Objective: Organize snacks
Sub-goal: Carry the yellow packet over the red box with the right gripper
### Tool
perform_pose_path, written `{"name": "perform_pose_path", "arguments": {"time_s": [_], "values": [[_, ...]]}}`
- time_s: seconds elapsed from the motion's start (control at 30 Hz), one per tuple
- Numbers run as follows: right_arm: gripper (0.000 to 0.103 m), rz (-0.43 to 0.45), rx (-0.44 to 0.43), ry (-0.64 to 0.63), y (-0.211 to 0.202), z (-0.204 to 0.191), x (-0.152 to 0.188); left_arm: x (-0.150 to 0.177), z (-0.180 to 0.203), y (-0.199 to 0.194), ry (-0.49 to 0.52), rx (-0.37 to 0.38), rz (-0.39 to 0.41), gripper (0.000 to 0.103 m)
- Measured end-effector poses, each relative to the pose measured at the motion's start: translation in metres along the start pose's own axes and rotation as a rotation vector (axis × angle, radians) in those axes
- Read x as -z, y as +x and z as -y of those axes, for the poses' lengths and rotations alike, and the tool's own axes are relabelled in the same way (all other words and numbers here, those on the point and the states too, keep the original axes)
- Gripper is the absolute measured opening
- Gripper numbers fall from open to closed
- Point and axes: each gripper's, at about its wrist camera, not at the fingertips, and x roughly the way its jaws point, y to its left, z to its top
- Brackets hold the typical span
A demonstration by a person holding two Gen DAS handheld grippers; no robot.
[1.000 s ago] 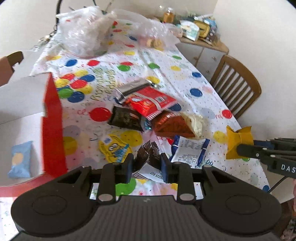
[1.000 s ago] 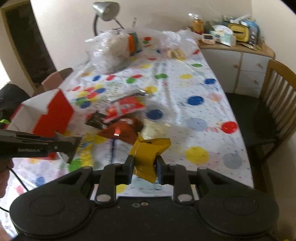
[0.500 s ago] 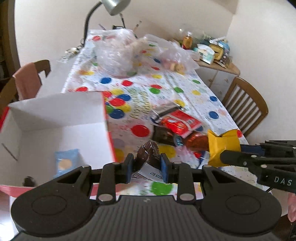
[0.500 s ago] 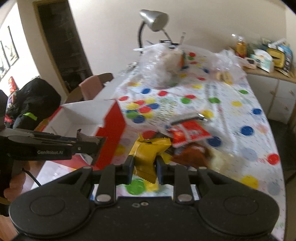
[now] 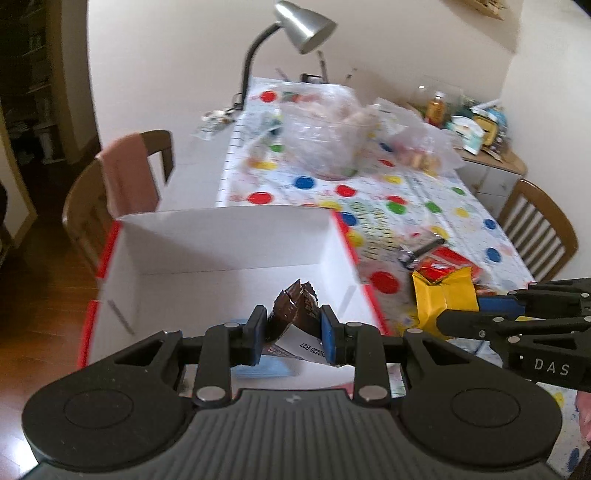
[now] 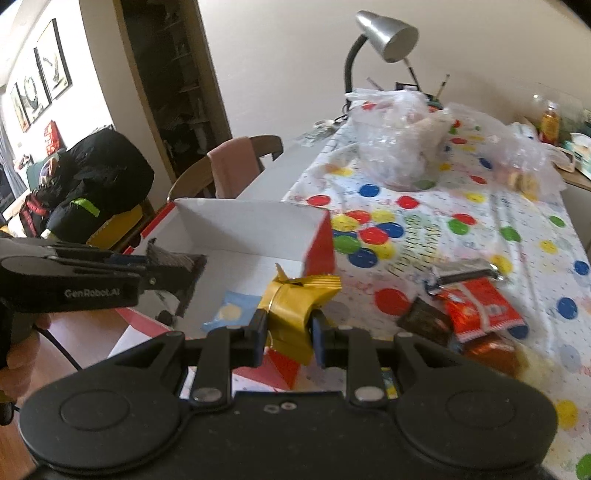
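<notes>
My left gripper [image 5: 292, 334] is shut on a dark brown snack packet [image 5: 294, 308] and holds it above the open red box with a white inside [image 5: 229, 243]. My right gripper [image 6: 288, 332] is shut on a yellow snack packet [image 6: 295, 301], held at the box's right wall [image 6: 320, 243]; the packet also shows in the left wrist view [image 5: 443, 295]. A light blue packet [image 6: 231, 310] lies on the box floor. Loose snacks lie on the spotted tablecloth: a red packet [image 6: 480, 308], a dark packet [image 6: 423, 319] and a brown packet [image 6: 491, 350].
Clear plastic bags [image 6: 399, 147] sit at the table's far end by a silver desk lamp [image 6: 388, 33]. A chair with a pink cloth [image 5: 125, 177] stands left of the box, another chair [image 5: 535, 229] on the right. A cluttered cabinet [image 5: 476, 129] is far right.
Both grippers have swung left from the loose snacks toward the box, each carrying its packet. The left packet is now over the box's inside; the yellow packet is at its right wall.
</notes>
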Motion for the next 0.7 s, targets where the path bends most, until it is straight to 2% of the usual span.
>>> {"name": "perform_pose_path", "arguments": {"time_s": [0.43, 0.7], "values": [[0.023, -0.098, -0.003, -0.094, 0.078, -0.058, -0.021, 0.003, -0.075, 0.032, 0.019, -0.101, -0.061, 0.029], [0.023, -0.192, 0.013, -0.104, 0.126, -0.071, -0.018, 0.009, -0.089, 0.062, 0.078, -0.106, -0.120, 0.030]]}}
